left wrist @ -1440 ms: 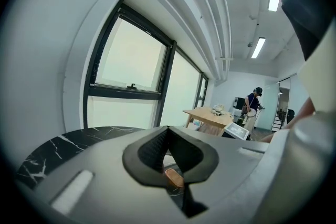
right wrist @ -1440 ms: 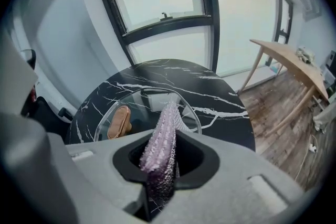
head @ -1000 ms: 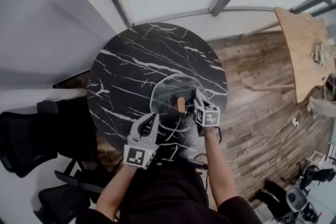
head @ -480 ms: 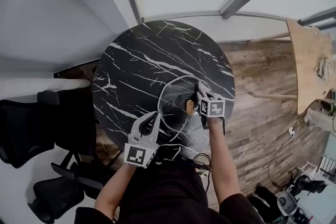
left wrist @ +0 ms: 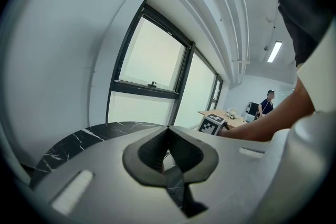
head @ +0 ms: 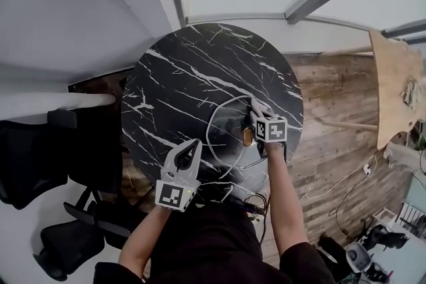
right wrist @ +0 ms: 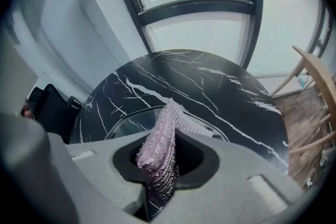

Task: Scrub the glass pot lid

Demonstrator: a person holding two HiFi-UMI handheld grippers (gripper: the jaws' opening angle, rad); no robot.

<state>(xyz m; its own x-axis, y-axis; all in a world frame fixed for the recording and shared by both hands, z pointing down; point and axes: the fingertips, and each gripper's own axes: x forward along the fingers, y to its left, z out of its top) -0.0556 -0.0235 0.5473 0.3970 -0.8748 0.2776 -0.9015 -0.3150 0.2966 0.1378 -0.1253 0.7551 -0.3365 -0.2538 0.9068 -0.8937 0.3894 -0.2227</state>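
Where the round desk [head: 173, 76] of black stone with white veining carried the work, the glass pot lid [head: 223, 122] lay flat on its near right part. The lid was a clear disc with a thin rim and a tan oval knob [head: 247, 137] at its middle. The right gripper [head: 255, 108] stood over the lid's right side, just beside the knob. Its jaws pinched a folded pale pink cloth [right wrist: 160, 147] of ribbed, knitted texture, whose free end stuck out past the jaws toward the lid. The left gripper [head: 194, 145] sat at the lid's near left rim with its jaw tips pressed together. Whether the rim was caught between them could not be determined. Against the frame one second earlier, the right gripper had moved toward the far side relative to the knob, from near right of it to about level with it. The lid and the left gripper held their places on the desk.
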